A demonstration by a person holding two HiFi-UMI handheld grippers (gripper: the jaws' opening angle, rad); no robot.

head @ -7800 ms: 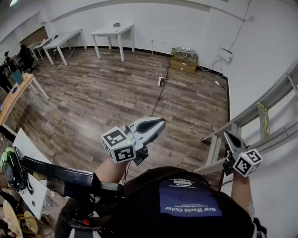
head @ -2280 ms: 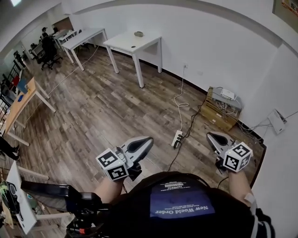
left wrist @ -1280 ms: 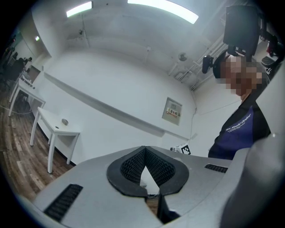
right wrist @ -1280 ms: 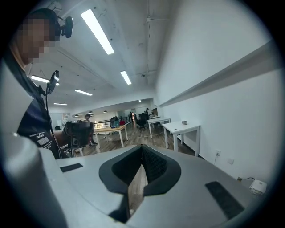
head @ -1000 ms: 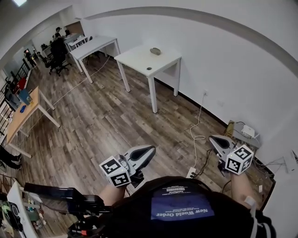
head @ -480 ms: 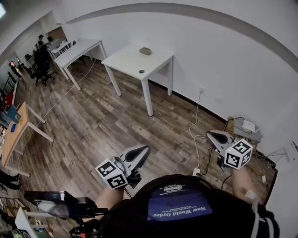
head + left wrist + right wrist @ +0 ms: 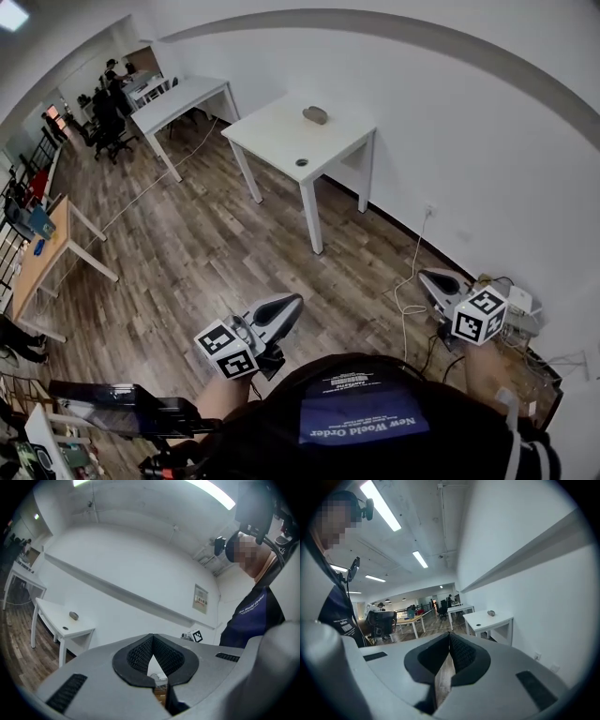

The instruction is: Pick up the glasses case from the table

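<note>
**Pose.** Both forearms reach forward from the person's body, out over the wooden floor (image 7: 216, 244). The left gripper (image 7: 292, 302) points about level, toward the white table (image 7: 272, 131) by the wall. The right gripper (image 7: 429, 278) sits further right, close to the wall, with its nose tipped slightly down. The two grippers are well apart from each other, and both are well apart from the table.

**Count.**
- Grippers: two, each carrying one marker cube, on the left (image 7: 226, 349) and on the right (image 7: 479, 316).
- Glasses case (image 7: 315, 114): one. It is a small grey oval lying on the tabletop near the wall edge, and it also shows in the left gripper view (image 7: 74, 616) and the right gripper view (image 7: 491, 613).
- Dark round spot (image 7: 301, 162) on the same tabletop: one, nearer the front edge and apart from the case.
- White tables in line along the wall: two are plain to see. The second table (image 7: 178, 97) stands behind the first, and anything beyond it is too small to count.

**Jaws.**
- Left gripper (image 7: 152, 639): the ribbed pads meet at the tips and nothing is between them.
- Right gripper (image 7: 449, 637): the pads are fully together and it holds nothing.

Neither gripper touches the case or the table.
</note>
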